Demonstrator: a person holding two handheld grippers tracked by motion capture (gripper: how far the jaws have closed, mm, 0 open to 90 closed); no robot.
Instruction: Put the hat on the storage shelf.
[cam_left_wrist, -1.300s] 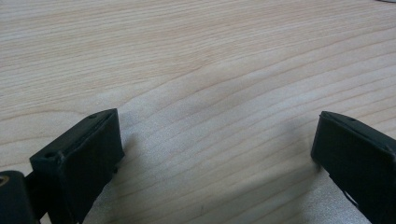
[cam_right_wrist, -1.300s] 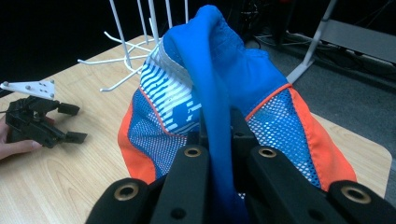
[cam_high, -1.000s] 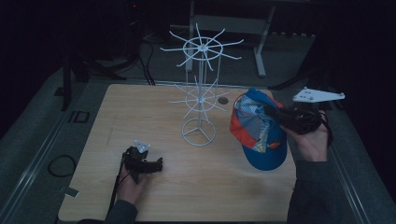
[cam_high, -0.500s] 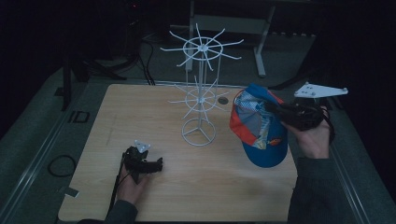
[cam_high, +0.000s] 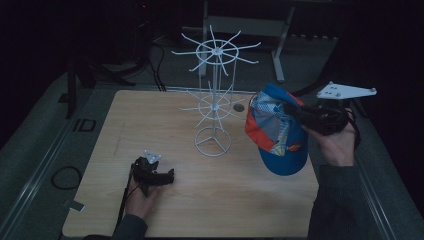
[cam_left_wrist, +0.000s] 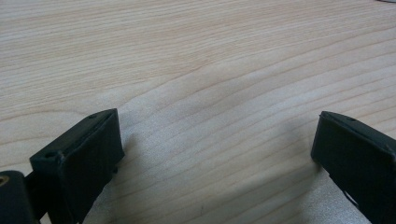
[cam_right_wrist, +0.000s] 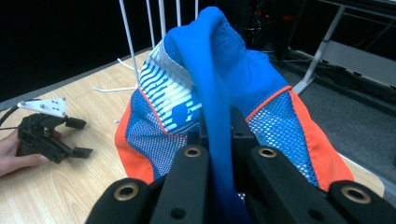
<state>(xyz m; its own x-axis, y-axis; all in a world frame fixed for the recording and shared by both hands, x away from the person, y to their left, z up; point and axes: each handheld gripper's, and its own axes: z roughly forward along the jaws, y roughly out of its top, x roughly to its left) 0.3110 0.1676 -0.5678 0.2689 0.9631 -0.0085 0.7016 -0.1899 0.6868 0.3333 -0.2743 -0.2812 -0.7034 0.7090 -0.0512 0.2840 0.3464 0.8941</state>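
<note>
The right gripper (cam_right_wrist: 219, 140) has its two jaws squeezed tight on a fold of the cap (cam_high: 274, 131). The cap is blue and orange with mesh sides, and it hangs in the air over the right edge of the table (cam_high: 150, 125), near the white wire rack (cam_high: 214, 107).

I think the cap is meant to go on one of the rack's thin arms. To do that well, hold the fold firmly, lift the cap's opening over an arm tip, and go slowly, because the rack looks light and could tip.

The left gripper (cam_high: 156, 176) rests on the wood, well apart from the rack, with its jaws spread wide and nothing between them.

The table is pale wood. The room around it is very dark, with cables (cam_high: 155, 65) on the floor behind.
</note>
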